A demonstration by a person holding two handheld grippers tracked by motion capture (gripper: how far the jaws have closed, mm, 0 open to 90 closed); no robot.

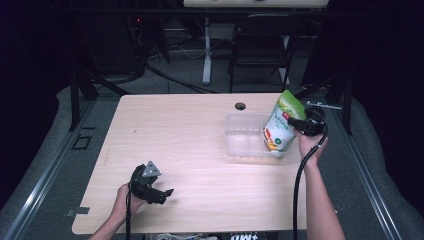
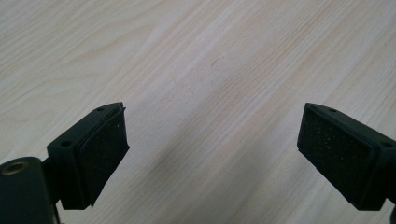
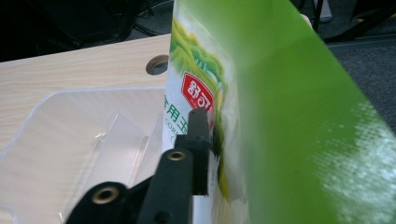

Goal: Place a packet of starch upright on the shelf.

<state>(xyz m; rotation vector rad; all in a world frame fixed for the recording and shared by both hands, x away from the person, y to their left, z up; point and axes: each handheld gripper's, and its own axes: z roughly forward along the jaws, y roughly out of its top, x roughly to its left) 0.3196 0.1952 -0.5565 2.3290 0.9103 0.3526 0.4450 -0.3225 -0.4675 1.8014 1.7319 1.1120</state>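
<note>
At the right side of the tabletop (image 1: 200, 130), right gripper (image 1: 300, 125) clamped on a green-and-white pouch (image 1: 282, 122) standing tilted in a clear plastic bin (image 1: 240, 137).
Pouch bottom sits in the bin's right end, top leaning toward the far right; red label and yellow print on its front. Right gripper view: one black finger (image 3: 200, 140) pressed flat on the pouch (image 3: 280, 121), bin (image 3: 70, 140) behind, round hole (image 3: 158, 64) in the tabletop beyond. Left gripper (image 1: 159, 192) low near the front-left edge, well apart from the bin, fingers (image 2: 100, 154) spread wide, nothing between them, bare wood below.
</note>
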